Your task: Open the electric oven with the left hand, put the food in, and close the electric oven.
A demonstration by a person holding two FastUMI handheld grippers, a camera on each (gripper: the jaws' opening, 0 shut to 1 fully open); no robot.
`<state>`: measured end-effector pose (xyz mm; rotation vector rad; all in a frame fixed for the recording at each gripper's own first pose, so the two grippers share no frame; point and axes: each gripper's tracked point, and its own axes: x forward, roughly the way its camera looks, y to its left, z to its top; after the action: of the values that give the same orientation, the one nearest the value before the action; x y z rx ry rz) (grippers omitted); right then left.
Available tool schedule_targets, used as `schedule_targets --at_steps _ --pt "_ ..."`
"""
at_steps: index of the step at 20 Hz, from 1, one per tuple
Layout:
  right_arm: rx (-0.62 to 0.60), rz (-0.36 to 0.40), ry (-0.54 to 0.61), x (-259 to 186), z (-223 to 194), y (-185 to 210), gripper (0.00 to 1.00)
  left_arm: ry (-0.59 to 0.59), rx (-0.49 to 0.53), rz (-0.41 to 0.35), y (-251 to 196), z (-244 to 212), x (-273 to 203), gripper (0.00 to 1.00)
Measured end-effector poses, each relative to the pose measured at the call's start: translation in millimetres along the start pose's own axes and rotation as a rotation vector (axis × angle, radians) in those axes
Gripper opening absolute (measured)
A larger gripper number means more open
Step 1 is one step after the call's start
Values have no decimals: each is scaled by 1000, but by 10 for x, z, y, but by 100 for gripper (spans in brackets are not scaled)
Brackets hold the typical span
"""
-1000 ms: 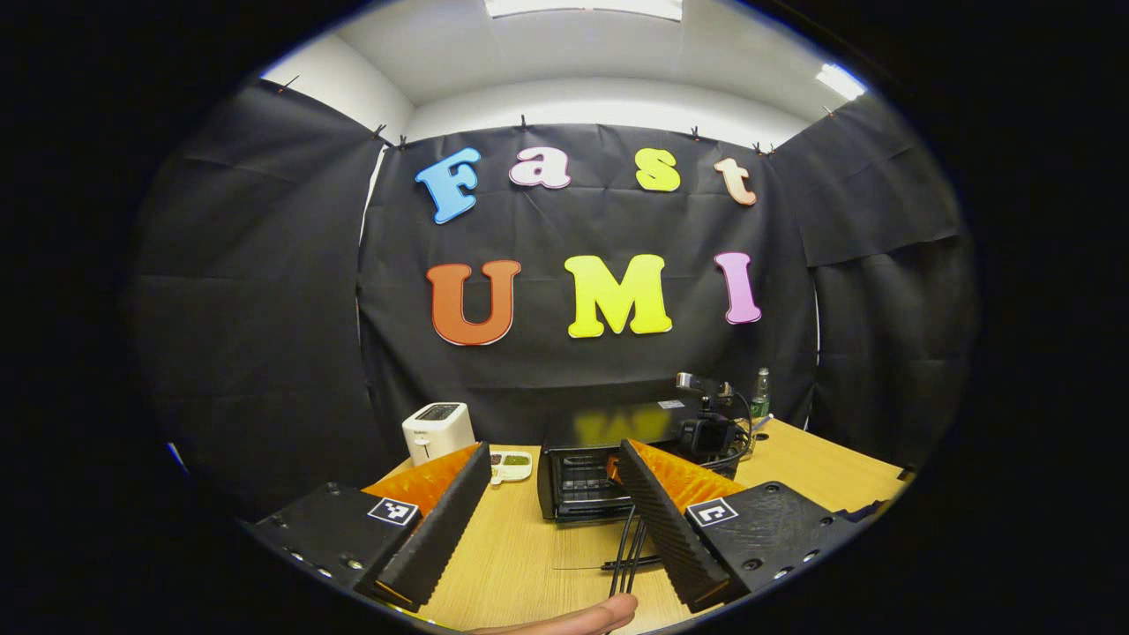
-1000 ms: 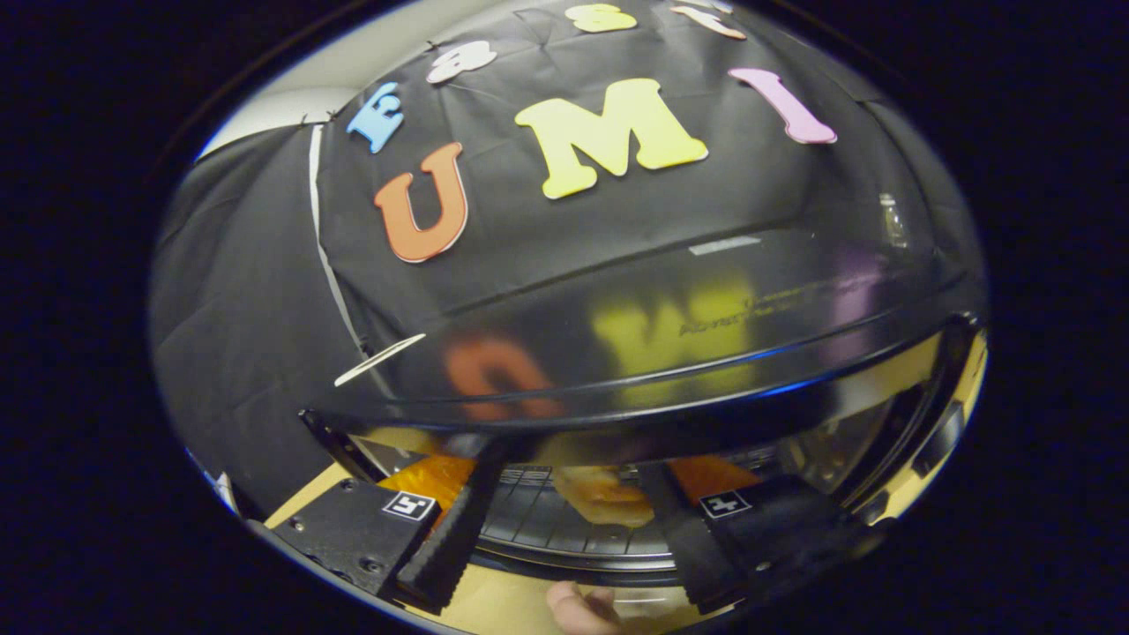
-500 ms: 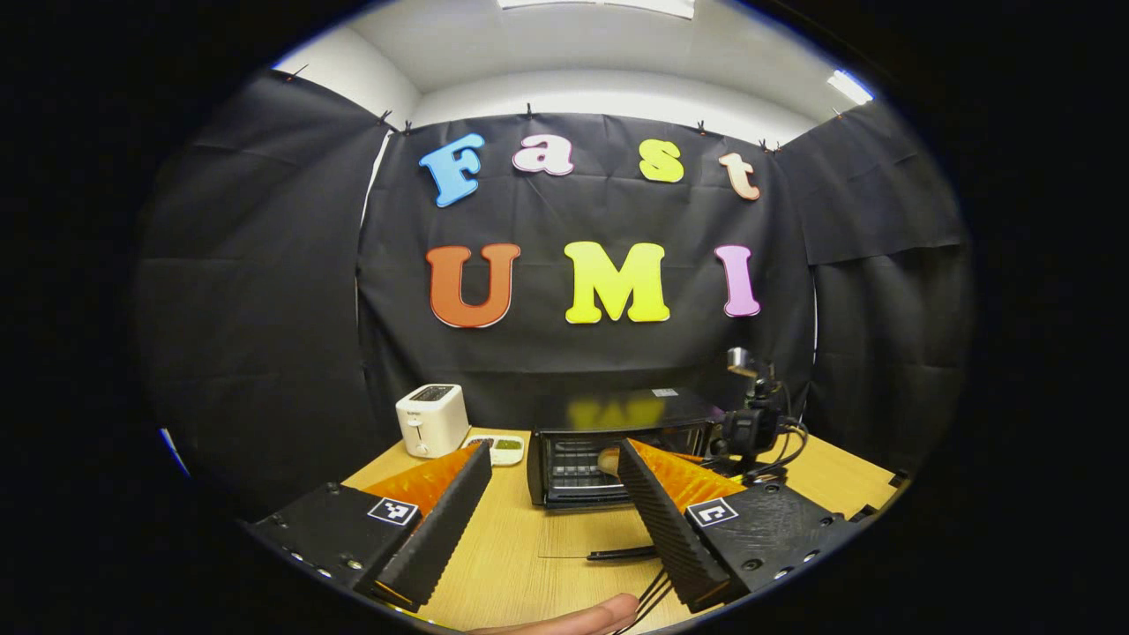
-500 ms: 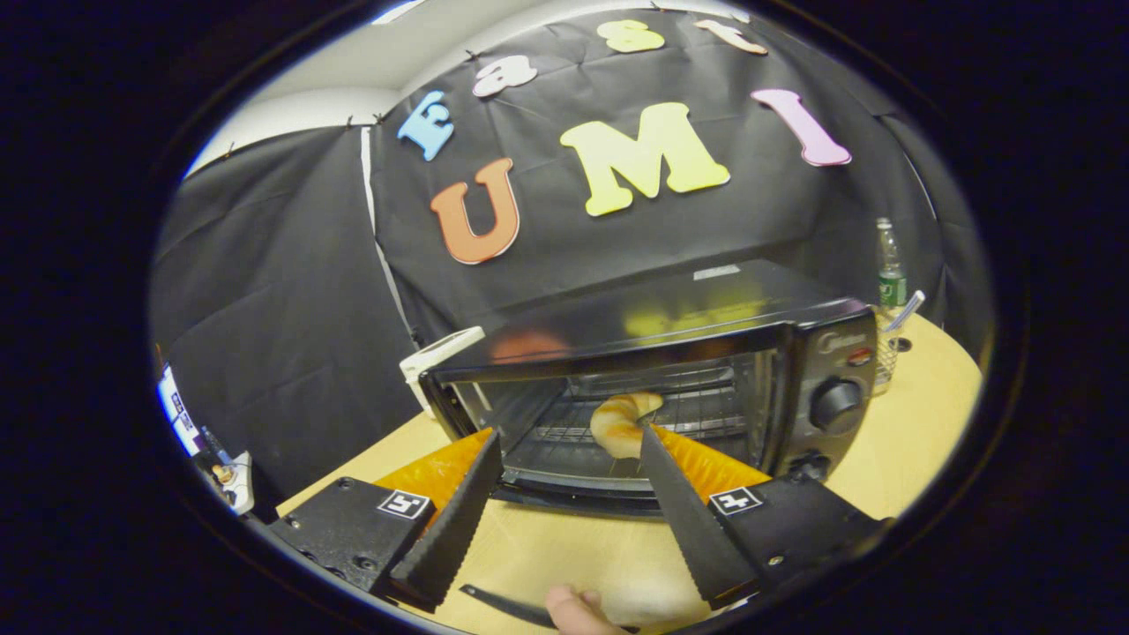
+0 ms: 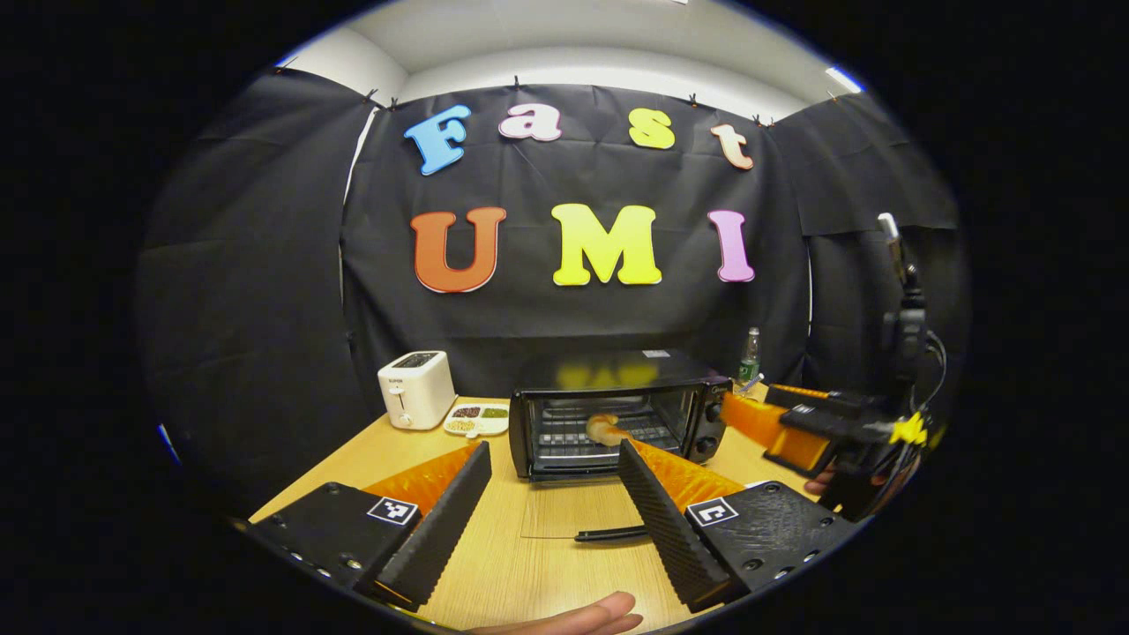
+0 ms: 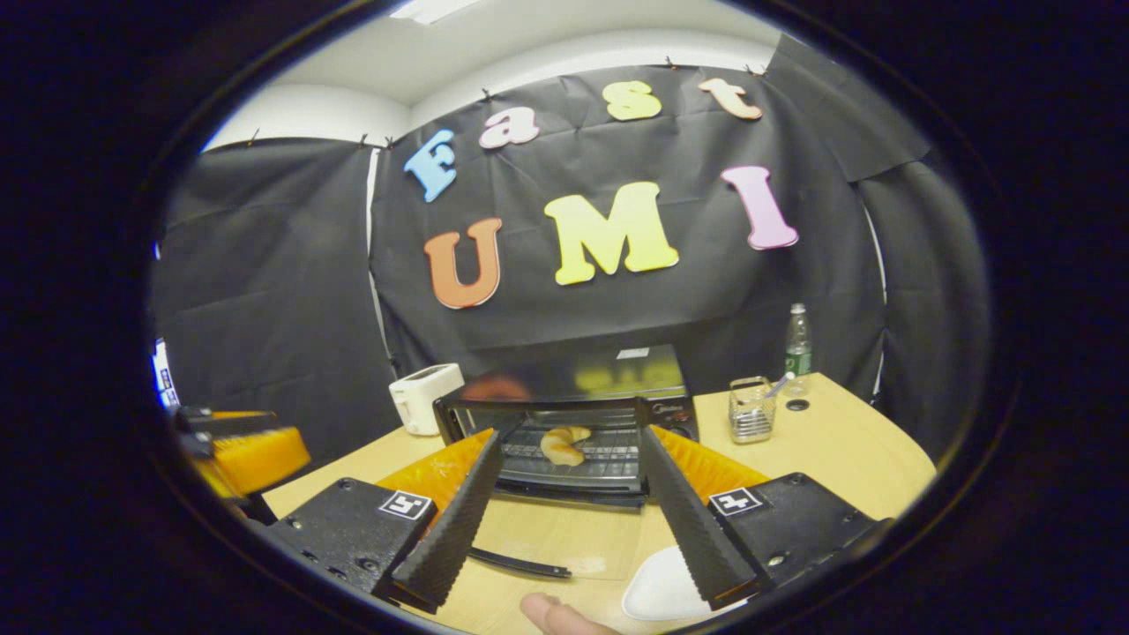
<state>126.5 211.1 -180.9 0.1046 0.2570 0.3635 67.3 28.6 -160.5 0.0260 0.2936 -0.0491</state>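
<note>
Oven (image 5: 609,419): we see it ahead of both claws, on the wooden table (image 5: 547,564), with its door (image 6: 564,542) folded down flat toward us.
Food: a croissant (image 6: 564,444) lies on the wire rack inside the oven, well beyond the tips of both claws.
Left claw (image 5: 554,507): its fingers stand wide apart and hold nothing; the door handle (image 5: 609,533) lies on the table between them, a little toward its right finger.
Right claw (image 6: 569,507): also spread apart and empty, raised above the open door, with the oven straight ahead of it.
Step, as we judge: the food is in, so only the closing remains, and the task gives the door to the left claw.
Risk one: the door lies almost flat on the table, so a finger may slide over the handle and not get under it; then the door would drop back.
Risk two: if the door is swung up too fast, it may hit the frame hard and push the oven backward.
Risk three: the right claw (image 5: 794,432) is near the right side of the oven in the left gripper view; if it remains there, the two claws may meet.
Around, left of the oven: a white toaster (image 5: 414,399) and a small dish (image 5: 477,421), both well apart from the door.
Around, right of the oven: a wire basket (image 6: 751,422) and a bottle (image 6: 797,350); a white plate (image 6: 663,595) is under the right claw.
In the way: we see nothing between the left claw and the handle.
</note>
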Motion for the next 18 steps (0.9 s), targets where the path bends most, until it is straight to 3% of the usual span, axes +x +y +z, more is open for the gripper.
schedule_targets --at_steps 6,7,8,16,18 --pt "-23 -95 -148 -894 749 -293 95 96 6 -64 -331 -476 211 95" --pt "-35 -114 -161 -1024 831 -349 95 124 11 -69 -376 -580 255 100" --pt "-46 -132 -173 -1136 910 -405 95 154 13 -72 -427 -702 301 95" --pt "-105 -205 -242 -1821 1232 -744 95 376 -40 -153 -886 -1536 484 95" --pt "-114 -218 -262 -1942 1249 -806 95 441 -20 -143 -920 -1729 498 96"
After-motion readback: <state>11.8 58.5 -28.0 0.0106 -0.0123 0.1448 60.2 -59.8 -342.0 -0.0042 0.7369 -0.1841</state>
